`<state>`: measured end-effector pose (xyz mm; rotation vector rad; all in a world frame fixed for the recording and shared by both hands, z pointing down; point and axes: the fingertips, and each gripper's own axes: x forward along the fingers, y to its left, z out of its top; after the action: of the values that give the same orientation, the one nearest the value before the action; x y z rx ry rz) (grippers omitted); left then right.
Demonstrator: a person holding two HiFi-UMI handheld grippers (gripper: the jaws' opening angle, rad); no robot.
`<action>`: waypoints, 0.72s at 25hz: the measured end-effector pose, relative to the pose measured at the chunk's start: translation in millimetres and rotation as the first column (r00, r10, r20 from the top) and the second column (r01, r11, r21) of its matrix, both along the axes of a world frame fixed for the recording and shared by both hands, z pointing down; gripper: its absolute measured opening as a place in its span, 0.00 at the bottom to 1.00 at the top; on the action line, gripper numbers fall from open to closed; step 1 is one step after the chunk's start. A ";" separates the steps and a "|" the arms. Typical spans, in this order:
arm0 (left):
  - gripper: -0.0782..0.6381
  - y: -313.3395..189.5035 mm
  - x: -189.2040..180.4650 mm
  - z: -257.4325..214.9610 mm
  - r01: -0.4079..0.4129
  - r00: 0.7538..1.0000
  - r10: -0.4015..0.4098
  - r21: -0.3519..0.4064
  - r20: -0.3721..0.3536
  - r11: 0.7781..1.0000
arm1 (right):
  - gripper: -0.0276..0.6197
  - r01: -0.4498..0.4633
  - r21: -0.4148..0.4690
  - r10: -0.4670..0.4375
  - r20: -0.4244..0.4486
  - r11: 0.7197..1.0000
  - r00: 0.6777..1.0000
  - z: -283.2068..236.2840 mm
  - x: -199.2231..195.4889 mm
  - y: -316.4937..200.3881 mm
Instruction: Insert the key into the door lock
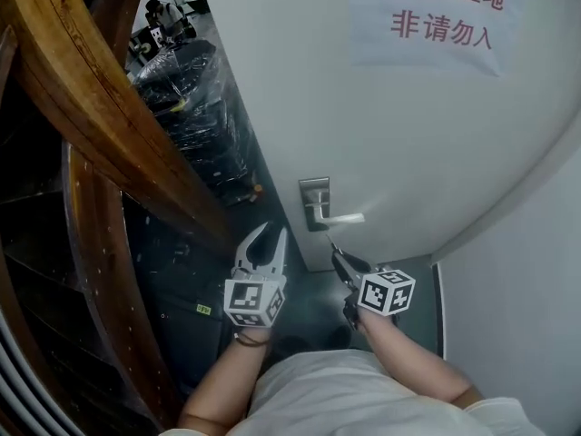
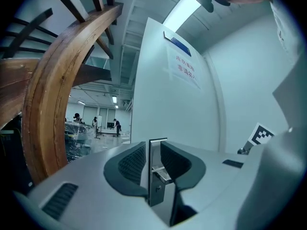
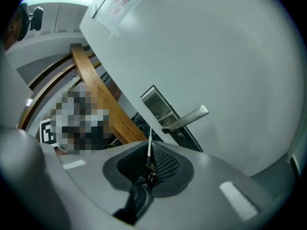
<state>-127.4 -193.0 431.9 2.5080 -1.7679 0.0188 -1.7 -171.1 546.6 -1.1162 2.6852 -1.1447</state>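
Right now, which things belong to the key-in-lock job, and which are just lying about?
Job:
key, pinched in the right claw
lock plate
door handle
door

Lying about:
curved wooden rail
plastic-wrapped bundles
paper sign

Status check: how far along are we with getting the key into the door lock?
Done: the right gripper is shut on the key, blade sticking out of its grip. In hand: the approach; the key is apart from the lock plate. To do: line the blade up with the keyhole under the handle and push it in. The left gripper is open and empty.
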 end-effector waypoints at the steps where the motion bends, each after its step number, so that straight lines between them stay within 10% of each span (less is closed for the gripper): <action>1: 0.23 -5.9 -1.3 4.7 0.001 1.000 -0.001 -0.010 0.003 1.000 | 0.08 0.000 -0.023 0.001 0.018 1.000 1.000 6.0 -0.2 -4.2; 18: 0.29 -107.5 -22.3 62.0 -0.086 0.996 0.086 -0.057 0.001 0.995 | 0.08 -0.118 -0.299 0.209 0.295 0.947 0.932 105.2 -12.6 -70.0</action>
<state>-149.7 -300.6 493.8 2.5435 -1.6349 0.0775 -14.3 -241.0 651.9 -1.0492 2.1898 -1.5520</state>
